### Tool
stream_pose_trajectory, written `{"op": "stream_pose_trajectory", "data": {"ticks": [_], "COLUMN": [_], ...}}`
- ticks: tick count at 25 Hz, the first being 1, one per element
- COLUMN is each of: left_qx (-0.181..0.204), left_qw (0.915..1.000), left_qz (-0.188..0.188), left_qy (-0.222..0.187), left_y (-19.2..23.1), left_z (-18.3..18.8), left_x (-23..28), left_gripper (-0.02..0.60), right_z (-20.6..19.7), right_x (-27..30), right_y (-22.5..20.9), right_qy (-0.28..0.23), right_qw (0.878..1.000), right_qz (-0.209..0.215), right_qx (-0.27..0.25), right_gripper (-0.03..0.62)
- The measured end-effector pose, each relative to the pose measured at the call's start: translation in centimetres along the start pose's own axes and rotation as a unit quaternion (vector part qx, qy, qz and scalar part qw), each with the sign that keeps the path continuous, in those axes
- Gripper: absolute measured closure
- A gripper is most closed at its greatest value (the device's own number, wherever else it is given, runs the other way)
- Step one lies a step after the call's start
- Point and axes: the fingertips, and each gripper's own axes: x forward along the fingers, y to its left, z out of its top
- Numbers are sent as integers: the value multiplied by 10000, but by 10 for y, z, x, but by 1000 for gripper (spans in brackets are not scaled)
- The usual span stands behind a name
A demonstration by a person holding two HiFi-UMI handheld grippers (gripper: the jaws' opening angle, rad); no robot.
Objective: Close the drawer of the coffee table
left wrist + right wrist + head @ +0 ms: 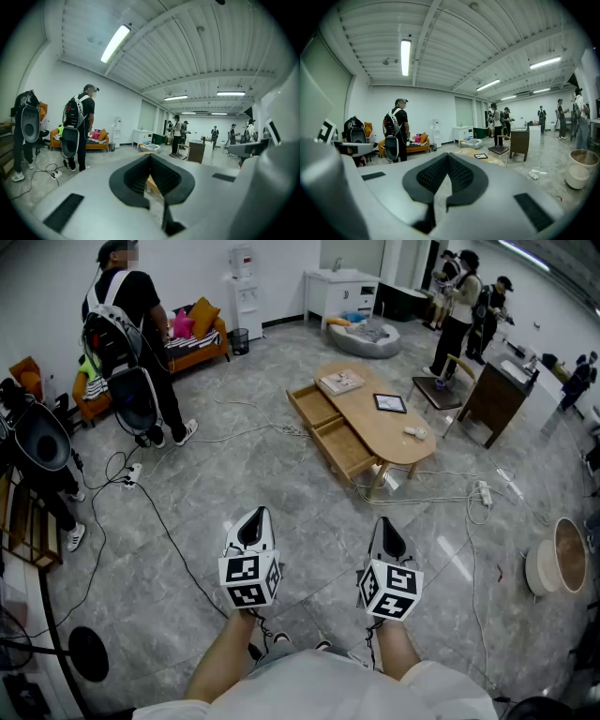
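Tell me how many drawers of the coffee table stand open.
2. The far drawer sits toward the coffee table's far end; the near drawer is beside it, closer to the camera. The table's other side is hidden.

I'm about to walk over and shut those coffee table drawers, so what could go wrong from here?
Cables trail over the floor just before the two open drawers; you might trip. A hard shove could shift the coffee table and jolt the flat dark item on top. The left tool and right tool are shut, so a narrow tip may slip off a drawer front.
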Motion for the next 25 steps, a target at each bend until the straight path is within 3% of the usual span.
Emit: {"op": "stream_pose_trajectory", "data": {"ticks": [19,25], "left_qx": [-43,-60], "left_qw": [10000,9999], "left_qz": [30,-140], "left_qy": [-14,-5], "left_y": [-8,-11], "left_z": [5,8], "left_x": [-13,-16], "left_gripper": [581,478], "right_z": [-4,2], "right_x": [-7,-10], "right_y": [-4,1], "right_qy": [-51,-150], "right_qw": [9992,9991], "right_qz": [299,351], "right_qx": [248,194], "right_gripper": [574,505]}}
